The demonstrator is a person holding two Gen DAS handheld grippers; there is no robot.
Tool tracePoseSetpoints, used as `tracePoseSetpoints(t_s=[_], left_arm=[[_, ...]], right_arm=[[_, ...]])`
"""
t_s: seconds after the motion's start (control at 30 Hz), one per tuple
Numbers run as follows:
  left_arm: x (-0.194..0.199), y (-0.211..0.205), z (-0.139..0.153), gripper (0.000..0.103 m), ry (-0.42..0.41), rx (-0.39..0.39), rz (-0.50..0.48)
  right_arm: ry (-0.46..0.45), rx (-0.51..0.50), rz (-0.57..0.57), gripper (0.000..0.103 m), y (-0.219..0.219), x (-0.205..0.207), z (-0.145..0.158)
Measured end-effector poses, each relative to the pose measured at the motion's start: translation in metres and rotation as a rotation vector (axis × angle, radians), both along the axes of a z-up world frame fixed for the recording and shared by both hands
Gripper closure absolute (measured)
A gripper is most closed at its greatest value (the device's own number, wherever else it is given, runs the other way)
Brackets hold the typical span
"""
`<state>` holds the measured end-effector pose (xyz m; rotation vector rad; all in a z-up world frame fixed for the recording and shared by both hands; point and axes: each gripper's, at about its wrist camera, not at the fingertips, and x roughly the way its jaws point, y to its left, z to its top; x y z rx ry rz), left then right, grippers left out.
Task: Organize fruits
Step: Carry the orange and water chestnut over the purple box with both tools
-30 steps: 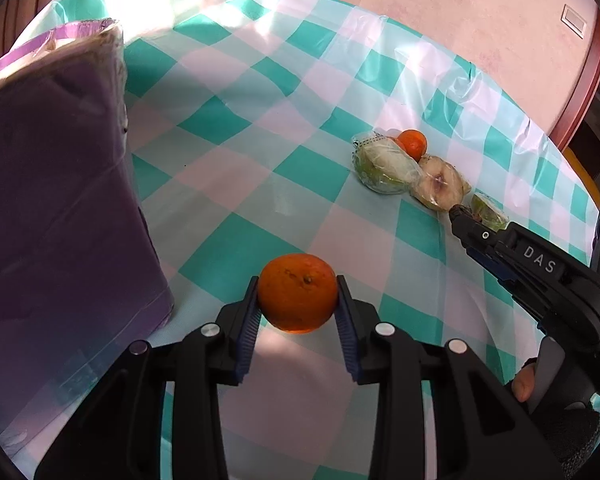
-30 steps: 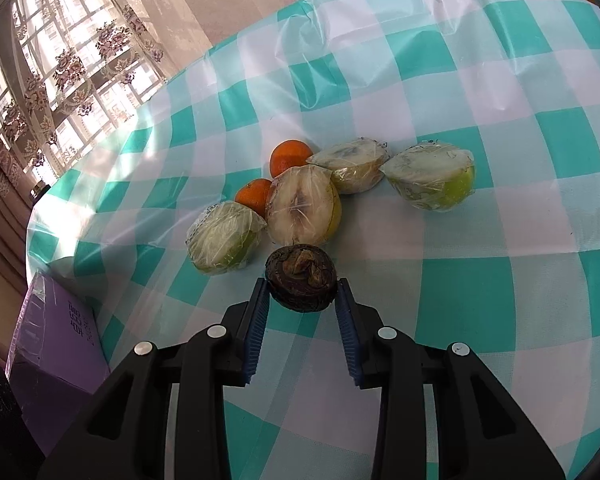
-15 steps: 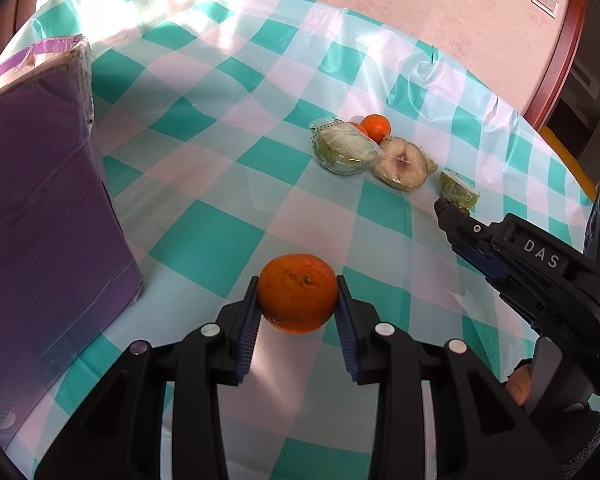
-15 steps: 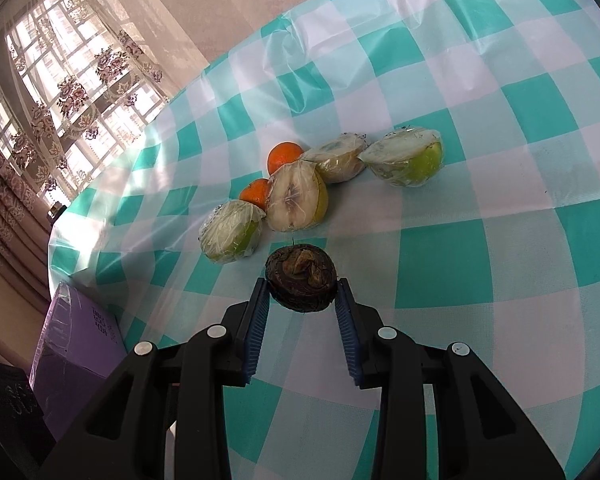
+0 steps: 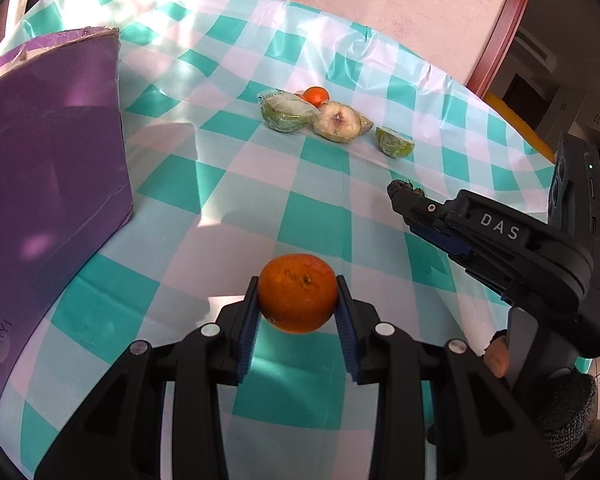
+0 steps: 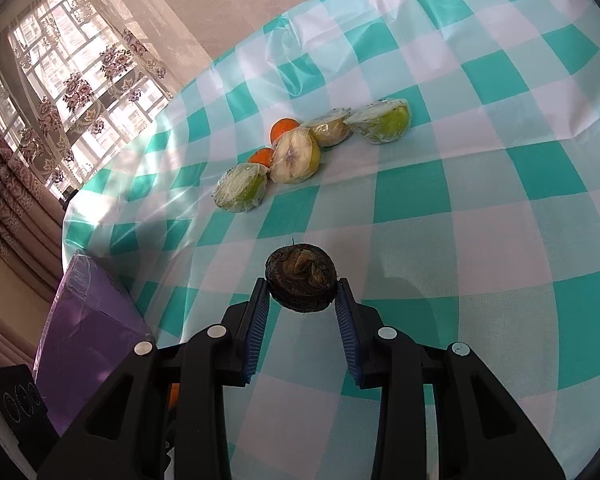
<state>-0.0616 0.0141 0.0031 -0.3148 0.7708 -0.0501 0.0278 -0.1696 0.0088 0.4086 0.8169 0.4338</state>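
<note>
Two oranges (image 6: 285,128) tabled, four wrapped halves (image 6: 295,157)

Home; floral curtains (image 6: 72,92); checked tablecloth (image 6: 480,220)

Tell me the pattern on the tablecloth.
The tablecloth has a teal-and-white check, clearest in the right wrist view.

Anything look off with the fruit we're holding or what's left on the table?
Yes: the dark fruit in the right tongs looks shrivelled and blackened, possibly spoiled. The orange in the left tongs looks sound. The wrapped fruit halves lie undisturbed.
</note>
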Motion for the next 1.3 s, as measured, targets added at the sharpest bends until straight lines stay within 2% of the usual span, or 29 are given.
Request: tracePoseSetpoints(t_s=[0.2, 0.33, 0.5, 0.73, 0.83, 1.1, 1.3], left_arm=[[-0.038, 0.015, 0.003, 0.067, -0.048, -0.005, -0.031], [-0.054, 0.028, 0.003, 0.067, -0.062, -0.002, -0.018], [-0.078, 0.034, 0.014, 0.067, -0.102, 0.086, -0.002], [-0.117, 0.045, 0.057, 0.067, -0.213, 0.209, 0.027], [-0.131, 0.056, 0.076, 0.067, -0.241, 0.254, 0.069], [-0.171, 0.101, 0.124, 0.067, -0.299, 0.367, 0.227], [-0.183, 0.156, 0.134, 0.067, -0.227, 0.429, 0.343]], right_arm=[[-0.003, -0.022, 0.032, 0.069, 0.007, -0.029, -0.001], [-0.017, -0.049, 0.065, 0.069, 0.016, -0.047, 0.001], [-0.040, -0.068, 0.100, 0.068, 0.030, -0.066, 0.004], [-0.086, 0.004, 0.122, 0.068, 0.046, -0.090, 0.013], [-0.110, 0.025, 0.156, 0.068, 0.062, -0.098, 0.026], [-0.263, 0.038, 0.280, 0.068, 0.118, -0.127, 0.090], [-0.339, -0.043, 0.400, 0.068, 0.176, -0.148, 0.118]])
